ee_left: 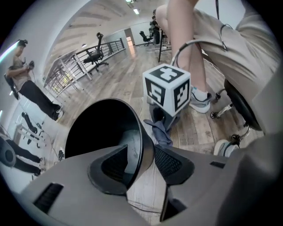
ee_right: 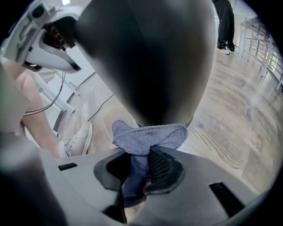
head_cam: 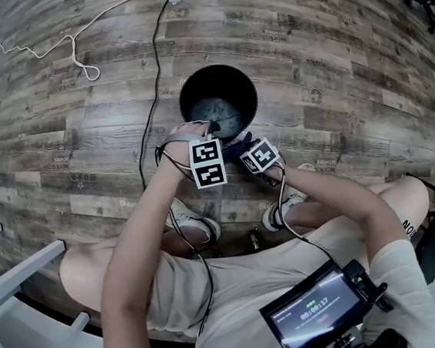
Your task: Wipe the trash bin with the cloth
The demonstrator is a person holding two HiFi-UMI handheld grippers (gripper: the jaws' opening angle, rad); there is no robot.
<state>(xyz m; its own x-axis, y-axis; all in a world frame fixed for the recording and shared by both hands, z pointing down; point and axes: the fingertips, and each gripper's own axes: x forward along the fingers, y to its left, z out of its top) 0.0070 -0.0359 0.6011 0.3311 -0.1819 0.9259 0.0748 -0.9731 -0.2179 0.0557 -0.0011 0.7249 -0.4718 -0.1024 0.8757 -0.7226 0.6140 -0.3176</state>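
Standing on the floor [head_cam: 346, 78] at upper centre, the trash bin [head_cam: 192, 83] had a cable [head_cam: 155, 75] at its left. Left gripper [ee_left: 148, 163] straddled its rim, jaws apart; right gripper [ee_right: 141, 170], tilted down, clamped the cloth [ee_right: 148, 137] beside it.

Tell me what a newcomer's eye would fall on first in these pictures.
The round black plastic trash bin stands open on the wood-plank floor, just ahead of the seated person's white shoes. The right claw is clamped on a bunched blue-grey microfibre cloth right by the bin's outer wall. The left claw straddles the bin's rim with its jaws apart.
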